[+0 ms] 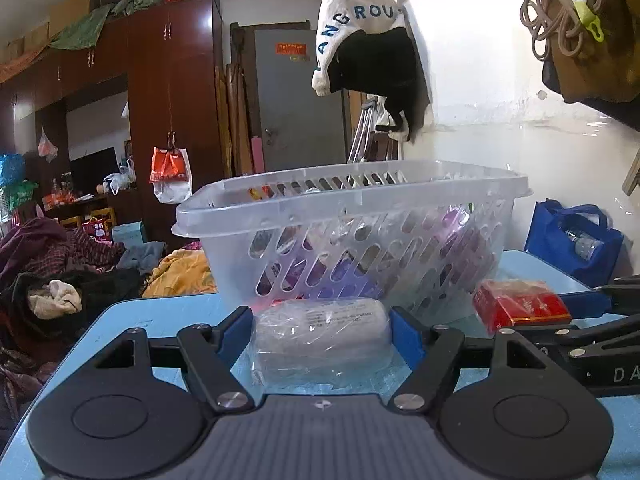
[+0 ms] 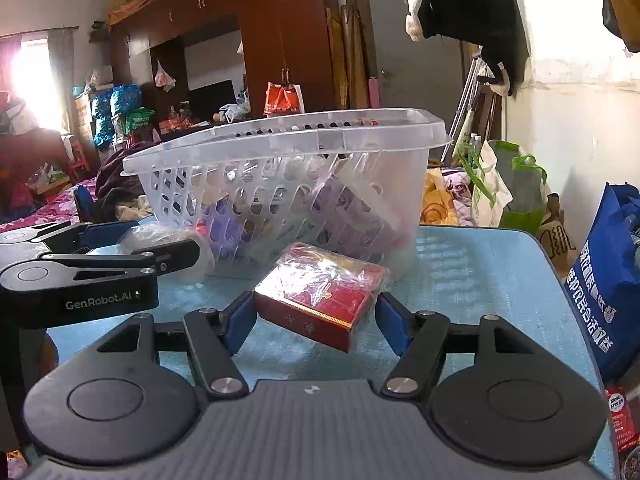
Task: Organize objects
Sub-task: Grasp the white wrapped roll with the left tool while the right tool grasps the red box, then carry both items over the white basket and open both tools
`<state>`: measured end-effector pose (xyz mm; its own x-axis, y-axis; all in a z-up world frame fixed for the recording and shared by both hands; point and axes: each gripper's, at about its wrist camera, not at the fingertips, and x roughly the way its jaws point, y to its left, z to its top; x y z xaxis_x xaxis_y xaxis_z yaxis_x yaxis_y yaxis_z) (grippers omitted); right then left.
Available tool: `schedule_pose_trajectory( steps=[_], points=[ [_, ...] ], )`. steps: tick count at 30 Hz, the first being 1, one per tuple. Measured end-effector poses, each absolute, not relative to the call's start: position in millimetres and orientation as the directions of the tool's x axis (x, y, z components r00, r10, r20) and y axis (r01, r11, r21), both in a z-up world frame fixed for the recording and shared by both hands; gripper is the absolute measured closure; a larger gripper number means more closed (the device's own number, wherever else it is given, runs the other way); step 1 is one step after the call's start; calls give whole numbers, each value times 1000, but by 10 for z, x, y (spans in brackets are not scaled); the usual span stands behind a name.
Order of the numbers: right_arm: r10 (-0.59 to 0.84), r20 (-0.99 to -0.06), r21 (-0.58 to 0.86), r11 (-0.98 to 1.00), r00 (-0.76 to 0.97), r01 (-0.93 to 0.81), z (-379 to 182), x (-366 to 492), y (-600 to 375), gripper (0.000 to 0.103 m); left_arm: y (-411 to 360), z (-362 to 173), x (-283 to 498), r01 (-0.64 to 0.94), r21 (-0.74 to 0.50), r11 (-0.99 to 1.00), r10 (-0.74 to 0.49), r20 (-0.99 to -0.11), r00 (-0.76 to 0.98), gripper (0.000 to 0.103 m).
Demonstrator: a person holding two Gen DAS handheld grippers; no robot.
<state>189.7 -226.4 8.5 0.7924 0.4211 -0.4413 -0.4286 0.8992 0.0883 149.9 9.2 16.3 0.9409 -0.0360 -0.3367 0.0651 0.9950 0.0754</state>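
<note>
A clear slotted plastic basket point(image 1: 352, 236) stands on the blue table point(image 1: 160, 316) and holds purple packets; it also shows in the right wrist view point(image 2: 280, 168). My left gripper point(image 1: 322, 330) is shut on a plastic-wrapped grey roll point(image 1: 320, 332), its blue pads touching both ends. My right gripper point(image 2: 316, 316) is shut on a red cellophane-wrapped box point(image 2: 320, 292), held tilted just in front of the basket. The red box point(image 1: 520, 304) and the right gripper also show at the right of the left wrist view. The left gripper point(image 2: 132, 240) with the roll point(image 2: 168, 240) shows at the left of the right wrist view.
A blue tote bag point(image 2: 608, 272) stands right of the table. Green and white bags point(image 2: 504, 188) stand behind it. Piled clothes point(image 1: 60, 272) lie left of the table. A white and black garment point(image 1: 368, 48) hangs above the basket.
</note>
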Motion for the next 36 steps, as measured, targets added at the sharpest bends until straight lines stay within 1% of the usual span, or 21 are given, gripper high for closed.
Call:
schedule_pose_trajectory(
  steps=[3, 5, 8, 10, 12, 13, 16, 18, 20, 23, 25, 27, 28, 30, 31, 33, 36],
  points=[
    [422, -433, 84, 899, 796, -430, 90, 1881, -2262, 35, 101, 171, 1508, 68, 65, 996, -42, -334, 942, 26],
    [430, -410, 85, 896, 805, -436, 105, 1841, -2279, 35, 127, 176, 1504, 71, 58, 996, -48, -327, 944, 26],
    [462, -329, 87, 883, 824, -460, 155, 1691, -2358, 35, 165, 207, 1402, 91, 47, 995, -74, -285, 956, 26],
    [468, -277, 88, 882, 839, -463, 268, 1577, -2424, 35, 221, 301, 1255, 130, 23, 991, -121, -246, 962, 26],
    [489, -205, 86, 872, 848, -482, 483, 1503, -2465, 35, 283, 513, 1128, 147, 5, 989, -143, -192, 971, 26],
    [483, -176, 61, 875, 858, -480, 645, 1503, -2444, 35, 303, 676, 1102, 149, 3, 989, -147, -162, 976, 26],
    [459, -133, -12, 885, 878, -465, 1117, 1687, -2286, 35, 336, 1165, 1242, 150, 7, 989, -148, -124, 981, 26],
    [449, -147, -52, 886, 881, -460, 1355, 1962, -2142, 35, 368, 1432, 1491, 137, 0, 991, -135, -140, 981, 26],
    [458, -178, -66, 878, 871, -475, 1432, 2232, -2039, 35, 416, 1587, 1826, 128, -28, 991, -131, -207, 970, 26],
    [433, -227, -106, 880, 872, -464, 1363, 2565, -1880, 34, 512, 1570, 2211, 99, -75, 992, -116, -282, 952, 26],
    [433, -242, -131, 872, 868, -471, 1261, 2679, -1839, 33, 547, 1462, 2388, 87, -77, 993, -107, -325, 940, 26],
    [409, -250, -168, 874, 878, -455, 1151, 2749, -1805, 15, 581, 1330, 2530, 83, -76, 994, -104, -358, 928, 24],
    [388, -247, -186, 881, 888, -436, 1109, 2760, -1792, 0, 614, 1270, 2565, 80, -87, 993, -107, -365, 925, 15],
    [394, -260, -176, 878, 882, -444, 1067, 2736, -1828, 0, 674, 1171, 2602, 89, -121, 989, -128, -362, 924, 3],
    [405, -267, -158, 877, 874, -454, 1058, 2705, -1851, 0, 702, 1140, 2590, 95, -132, 987, -137, -365, 921, 1],
    [426, -258, -123, 876, 867, -467, 1079, 2641, -1936, 0, 717, 1131, 2570, 120, -128, 985, -160, -378, 912, 1],
    [448, -216, -53, 882, 867, -469, 1158, 2503, -2102, 0, 754, 1175, 2400, 136, -120, 983, -169, -340, 925, 0]
  ],
)
